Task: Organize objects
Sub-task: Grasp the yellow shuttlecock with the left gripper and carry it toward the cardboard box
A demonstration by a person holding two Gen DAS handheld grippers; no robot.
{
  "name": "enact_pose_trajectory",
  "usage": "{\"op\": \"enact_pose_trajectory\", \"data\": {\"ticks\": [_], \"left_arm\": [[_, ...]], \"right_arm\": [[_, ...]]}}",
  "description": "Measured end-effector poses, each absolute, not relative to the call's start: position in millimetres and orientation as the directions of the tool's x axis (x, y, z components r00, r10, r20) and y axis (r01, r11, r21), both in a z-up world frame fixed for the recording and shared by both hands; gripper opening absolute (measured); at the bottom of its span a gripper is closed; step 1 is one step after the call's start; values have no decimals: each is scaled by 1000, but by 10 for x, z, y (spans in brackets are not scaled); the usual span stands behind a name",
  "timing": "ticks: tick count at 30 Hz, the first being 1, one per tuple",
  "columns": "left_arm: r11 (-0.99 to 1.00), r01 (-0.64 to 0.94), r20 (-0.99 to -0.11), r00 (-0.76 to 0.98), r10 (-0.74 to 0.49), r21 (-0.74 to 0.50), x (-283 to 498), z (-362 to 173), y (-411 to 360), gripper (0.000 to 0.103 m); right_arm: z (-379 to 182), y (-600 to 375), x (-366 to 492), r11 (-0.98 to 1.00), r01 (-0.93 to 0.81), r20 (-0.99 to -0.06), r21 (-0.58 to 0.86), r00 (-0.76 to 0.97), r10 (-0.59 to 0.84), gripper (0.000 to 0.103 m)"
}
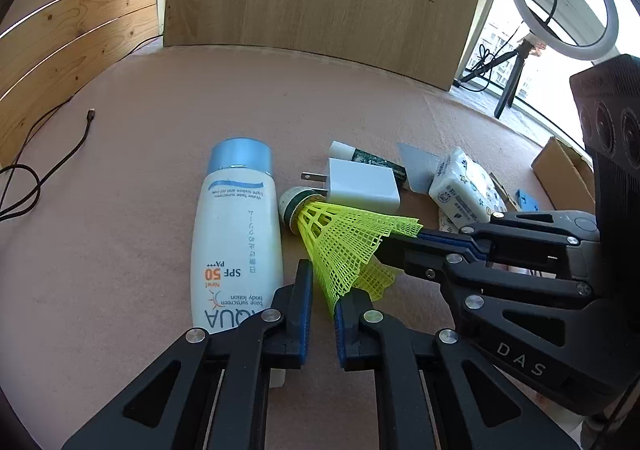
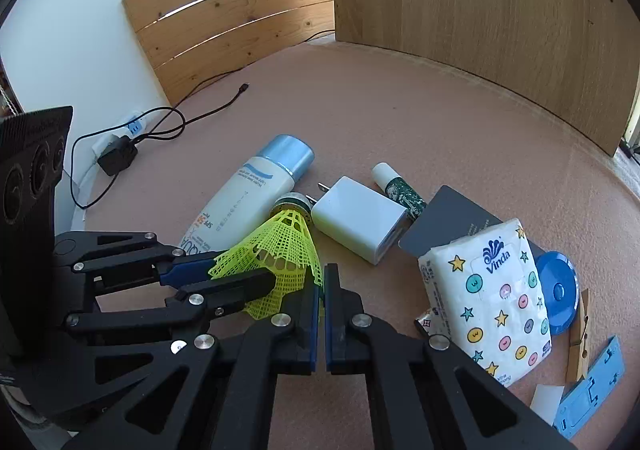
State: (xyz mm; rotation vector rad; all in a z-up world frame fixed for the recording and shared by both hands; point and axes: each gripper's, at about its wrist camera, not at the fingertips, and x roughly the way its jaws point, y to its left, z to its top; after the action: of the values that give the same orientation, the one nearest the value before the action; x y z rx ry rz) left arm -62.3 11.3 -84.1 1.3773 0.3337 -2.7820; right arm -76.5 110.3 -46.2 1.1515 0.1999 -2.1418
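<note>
**Both grippers clamped on the shuttlecock skirt**

The yellow shuttlecock lies near the middle of the pink table surface. Its cork head points away from the person and rests just beside the prongs of the white charger. The sunscreen bottle lies flat along the shuttlecock's left side, cap pointing away.

The left gripper is nearly pressed together, pinching the near edge of the mesh skirt between its blue pads. The right gripper is pressed together on the skirt rim from the opposite side. Both tilt downward toward the table.

To the right lie a green-patterned tube, a grey card and a tissue pack.
</note>
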Motion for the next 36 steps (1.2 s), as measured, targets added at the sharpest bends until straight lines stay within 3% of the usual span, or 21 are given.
{"op": "enact_pose_trajectory", "data": {"ticks": [4, 18, 36], "left_arm": [[-980, 88, -771, -631, 82, -177, -606, -704, 23, 2], [-990, 24, -666, -742, 77, -141, -152, 205, 91, 1], [-986, -22, -614, -780, 120, -164, 202, 556, -135, 1]], "right_arm": [[-344, 1098, -635, -805, 561, -767, 190, -428, -479, 1], [368, 1118, -221, -848, 501, -686, 170, -558, -467, 1], [587, 867, 74, -890, 432, -703, 148, -587, -401, 1]]}}
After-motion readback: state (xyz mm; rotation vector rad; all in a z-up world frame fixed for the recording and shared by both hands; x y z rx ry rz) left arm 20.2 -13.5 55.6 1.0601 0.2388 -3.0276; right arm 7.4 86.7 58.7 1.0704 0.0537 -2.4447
